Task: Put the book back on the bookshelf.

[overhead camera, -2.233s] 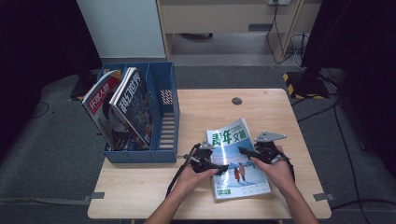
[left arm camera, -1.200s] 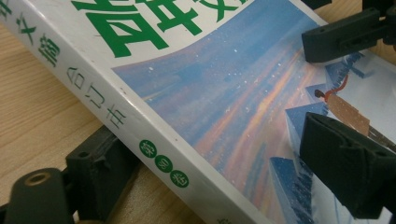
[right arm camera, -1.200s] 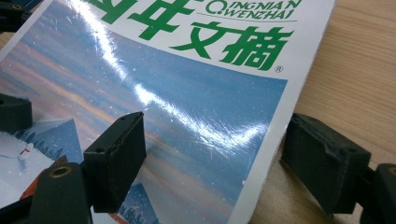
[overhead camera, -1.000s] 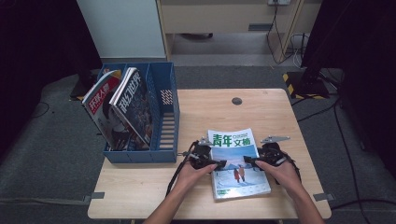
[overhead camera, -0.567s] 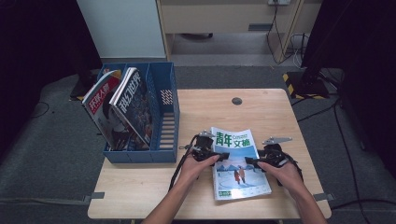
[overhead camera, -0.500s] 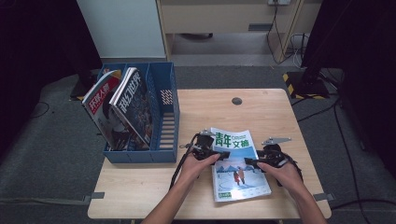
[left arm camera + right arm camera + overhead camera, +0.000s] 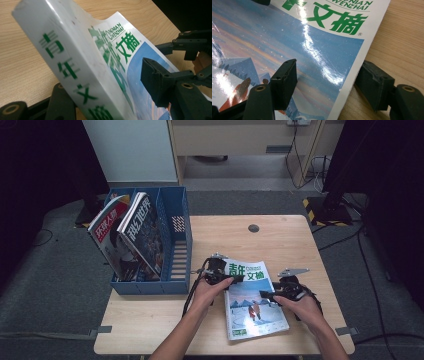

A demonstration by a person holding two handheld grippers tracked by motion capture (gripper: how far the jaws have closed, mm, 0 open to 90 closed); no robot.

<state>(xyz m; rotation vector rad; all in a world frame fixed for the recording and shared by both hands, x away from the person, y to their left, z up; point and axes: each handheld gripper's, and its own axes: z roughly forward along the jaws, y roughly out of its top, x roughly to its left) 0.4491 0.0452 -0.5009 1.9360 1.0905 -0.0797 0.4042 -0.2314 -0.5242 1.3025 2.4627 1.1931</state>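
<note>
One camera sits high up on the person's side and looks forward and down at the whole surface (image 7: 280, 240) from far off. Two more cameras ride on the claws. The left claw (image 7: 235, 279) camera looks along its own two black jaws, very close to the magazine (image 7: 75, 65). The right claw (image 7: 266, 295) camera does the same from the other side, close above the cover. All three views share that magazine (image 7: 252, 300) and some of the wood beside it.
</note>
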